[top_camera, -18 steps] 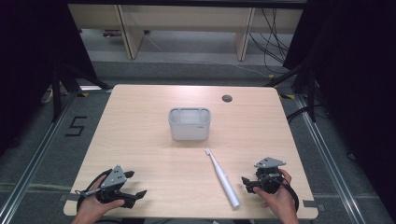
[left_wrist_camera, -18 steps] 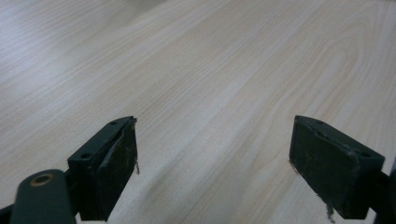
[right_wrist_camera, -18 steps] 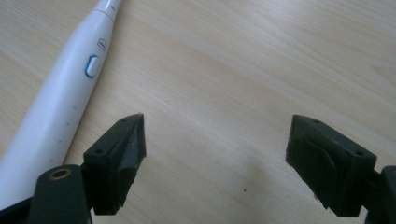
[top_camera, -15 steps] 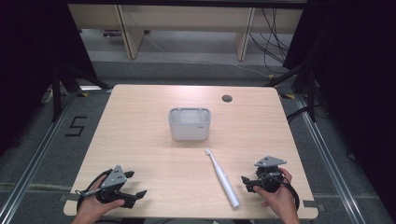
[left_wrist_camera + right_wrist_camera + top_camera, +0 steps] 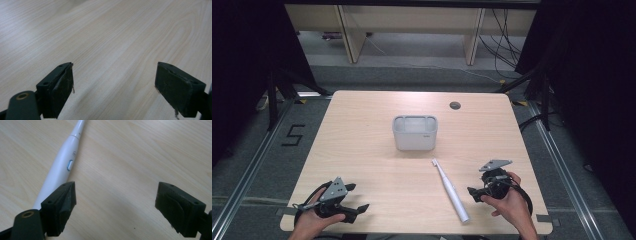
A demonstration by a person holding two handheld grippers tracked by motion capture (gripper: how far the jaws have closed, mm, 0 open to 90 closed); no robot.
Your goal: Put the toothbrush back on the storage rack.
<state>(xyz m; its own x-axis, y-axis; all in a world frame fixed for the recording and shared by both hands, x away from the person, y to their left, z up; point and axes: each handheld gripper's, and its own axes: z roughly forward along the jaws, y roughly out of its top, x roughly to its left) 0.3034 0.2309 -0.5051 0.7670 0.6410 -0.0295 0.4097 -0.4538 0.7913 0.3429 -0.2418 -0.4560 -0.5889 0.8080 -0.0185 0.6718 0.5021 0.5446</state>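
A white electric toothbrush (image 5: 451, 190) lies flat on the wooden table (image 5: 362, 135), its head toward a grey rectangular holder (image 5: 414, 132) at the table's middle. My right gripper (image 5: 473, 192) rests low at the front right, just right of the toothbrush handle, jaws wide apart. In the right gripper view the toothbrush (image 5: 62, 162) runs past the left jaw, outside the gap, and my right gripper (image 5: 115, 207) holds nothing. My left gripper (image 5: 357, 197) sits at the front left, open. In the left gripper view, bare wood lies between the jaws of my left gripper (image 5: 113, 90).
A small round dark cable hole (image 5: 455, 105) sits near the table's far right edge. Black curtains and metal frame legs surround the table. A floor mark shaped like a 5 (image 5: 293, 135) lies to the left.
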